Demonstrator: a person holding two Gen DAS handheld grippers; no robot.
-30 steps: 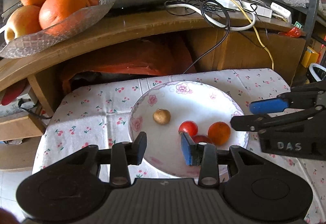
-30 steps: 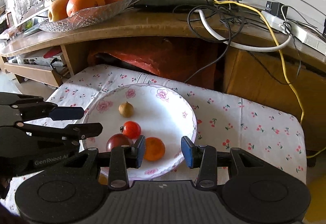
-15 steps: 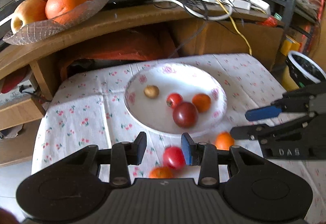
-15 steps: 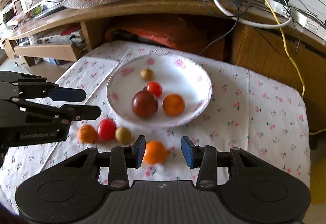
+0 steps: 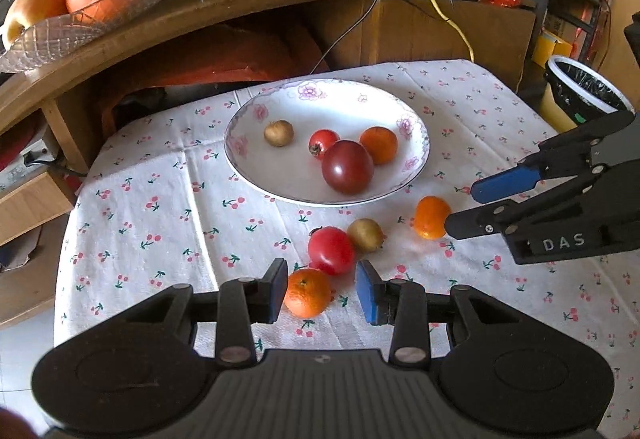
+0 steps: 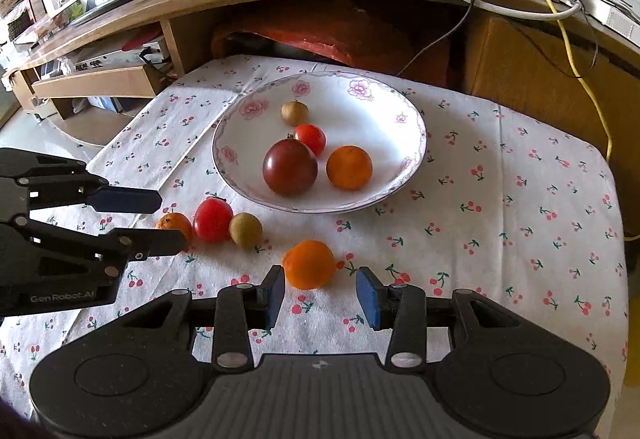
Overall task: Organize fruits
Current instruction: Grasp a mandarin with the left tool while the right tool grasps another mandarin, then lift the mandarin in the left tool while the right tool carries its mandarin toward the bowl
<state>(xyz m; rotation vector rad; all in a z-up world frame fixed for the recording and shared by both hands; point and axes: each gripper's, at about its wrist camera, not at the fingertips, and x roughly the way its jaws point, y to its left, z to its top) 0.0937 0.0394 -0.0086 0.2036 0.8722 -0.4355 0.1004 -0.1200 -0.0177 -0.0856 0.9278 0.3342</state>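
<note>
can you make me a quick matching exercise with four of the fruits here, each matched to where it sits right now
Things:
1. dark tomato
2. red tomato
3. lone orange
4. apple

Places:
A. on the cloth, ahead of the right claw
B. in the glass dish on the shelf
C. on the white plate
D. on the cloth, between an orange and a small brown fruit

Pairs: 1-C, 2-D, 3-A, 4-B

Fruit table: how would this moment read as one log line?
left gripper: open, at small orange | right gripper: open, at loose orange | white floral plate: four fruits
</note>
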